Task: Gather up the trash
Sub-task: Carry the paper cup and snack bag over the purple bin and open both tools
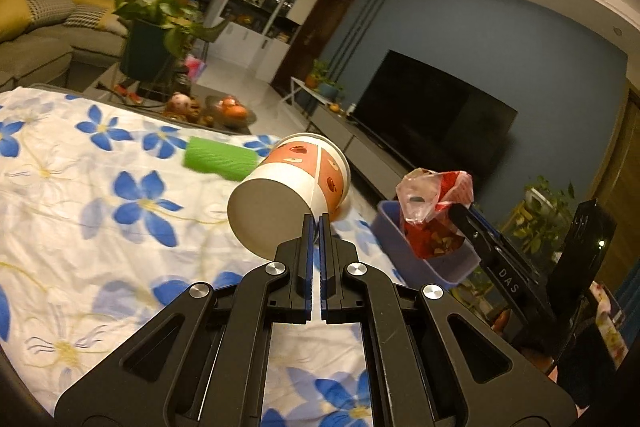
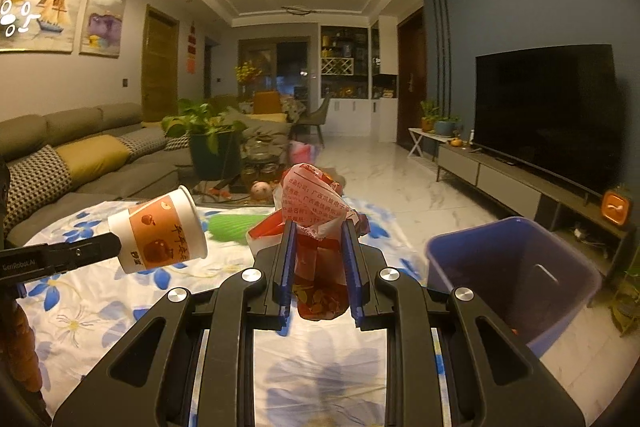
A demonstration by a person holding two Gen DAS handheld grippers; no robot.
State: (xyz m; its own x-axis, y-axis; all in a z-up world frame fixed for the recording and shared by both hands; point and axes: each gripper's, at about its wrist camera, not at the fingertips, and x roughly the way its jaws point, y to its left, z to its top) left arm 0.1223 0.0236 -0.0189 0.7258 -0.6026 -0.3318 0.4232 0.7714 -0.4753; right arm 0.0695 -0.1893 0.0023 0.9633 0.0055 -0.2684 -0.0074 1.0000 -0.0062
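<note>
Green roll (image 1: pixel 219 162) lying on flowered cloth (image 1: pixel 80 187) over tabletop, near far edge, beyond cup (image 1: pixel 288 195). Purple bin (image 2: pixel 516 275) standing on floor just off tabletop's right edge, mouth open. Sofa (image 2: pixel 80 155) to left, potted plant (image 2: pixel 208 135) beyond tabletop, TV (image 2: pixel 548 115) on right wall.

Left tongs (image 1: pixel 319 223) nearly closed, pinching cup by its base rim; cup held tilted on its side above cloth, mouth pointing away. Right tongs (image 2: pixel 318 231) partly closed on crumpled red-and-clear wrapper (image 2: pixel 316 203), blue pads (image 2: pixel 288 259) pressing both sides. In left view, wrapper sits over bin's near rim; whether touching, cannot tell.

Cloth bare between tongs and near edge. Floor open beyond bin toward TV stand (image 2: pixel 500 179).
</note>
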